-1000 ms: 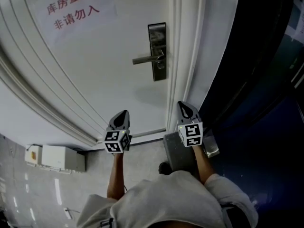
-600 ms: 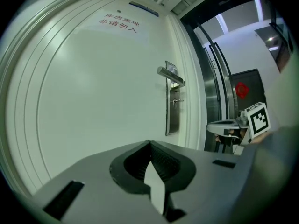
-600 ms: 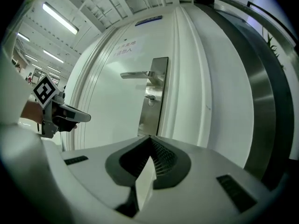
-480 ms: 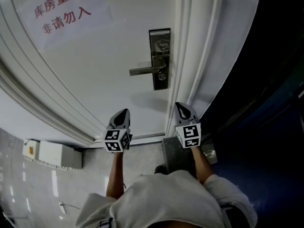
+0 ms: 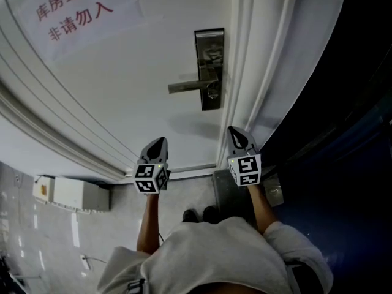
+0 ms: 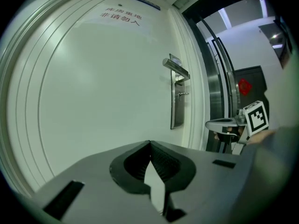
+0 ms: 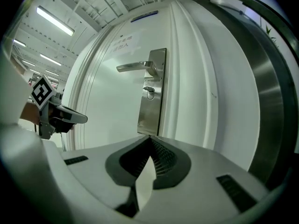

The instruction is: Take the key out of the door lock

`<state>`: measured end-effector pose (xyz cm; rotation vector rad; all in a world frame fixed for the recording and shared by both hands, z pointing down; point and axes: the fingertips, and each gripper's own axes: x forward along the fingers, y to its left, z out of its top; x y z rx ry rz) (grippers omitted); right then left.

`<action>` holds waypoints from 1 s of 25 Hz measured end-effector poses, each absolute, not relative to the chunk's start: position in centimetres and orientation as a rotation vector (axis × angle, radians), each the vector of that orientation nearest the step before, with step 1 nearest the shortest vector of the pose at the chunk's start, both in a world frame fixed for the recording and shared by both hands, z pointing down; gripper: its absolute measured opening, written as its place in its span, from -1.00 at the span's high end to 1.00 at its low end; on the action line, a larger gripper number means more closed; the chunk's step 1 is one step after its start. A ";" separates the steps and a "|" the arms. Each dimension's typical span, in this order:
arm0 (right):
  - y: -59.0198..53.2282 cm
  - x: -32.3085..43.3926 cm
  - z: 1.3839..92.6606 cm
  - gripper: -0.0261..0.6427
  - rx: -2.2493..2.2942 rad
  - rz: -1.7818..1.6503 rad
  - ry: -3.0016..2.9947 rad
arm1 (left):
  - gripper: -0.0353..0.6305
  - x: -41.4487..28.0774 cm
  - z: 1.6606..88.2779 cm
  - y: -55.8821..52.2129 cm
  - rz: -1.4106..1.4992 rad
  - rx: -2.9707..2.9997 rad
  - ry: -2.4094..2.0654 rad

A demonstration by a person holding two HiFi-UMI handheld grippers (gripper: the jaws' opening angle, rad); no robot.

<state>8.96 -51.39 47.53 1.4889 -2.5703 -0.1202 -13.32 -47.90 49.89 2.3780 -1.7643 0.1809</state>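
White door (image 5: 122, 84) fills the head view, w/ a paper sign (image 5: 76, 11) top left & grey floor (image 5: 61, 237) at the bottom. The door lock (image 5: 209, 48), a steel plate near the door's right edge, carries a lever handle (image 5: 191, 86). The key (image 5: 212, 93) sits in the plate just under the lever, small & hard to read here. Left gripper (image 5: 160, 141) & right gripper (image 5: 233, 130) both hang low, well apart from the lock, pointing at the door. The right one is on the lock's side.

Left gripper view: jaws are pressed together tip to tip, nothing btwn them. The lock shows far off to the right, the key (image 6: 183, 94) a small stub sticking out of the plate.

Right gripper view: jaws likewise closed & empty. The lock stands ahead above the tips, and the key (image 7: 148, 92) pokes out below the lever w/ a small rounded head.

Handling, as a guess: the key is light, stiff metal, thin & smooth, so prob. slippery if pinched at an edge. Best hold = the flat faces of its head, jaws opened first & squared to it. It may bind unless turned to its pull-out position, then drawn straight out w/o sideways force.
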 end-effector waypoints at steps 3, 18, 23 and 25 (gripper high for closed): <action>-51.5 8.6 47.9 0.85 1.496 -0.105 -2.555 | 0.84 -13.9 49.6 -48.4 0.176 2.387 -1.759; -53.2 5.7 45.0 0.85 1.556 -0.206 -2.521 | 0.84 -17.0 46.8 -50.8 0.115 2.463 -1.751; -53.8 5.2 43.1 0.85 1.574 -0.270 -2.518 | 0.84 -17.7 45.9 -51.3 0.102 2.487 -1.752; -54.0 5.1 42.4 0.85 1.574 -0.301 -2.514 | 0.84 -17.8 45.6 -51.4 0.095 2.493 -1.749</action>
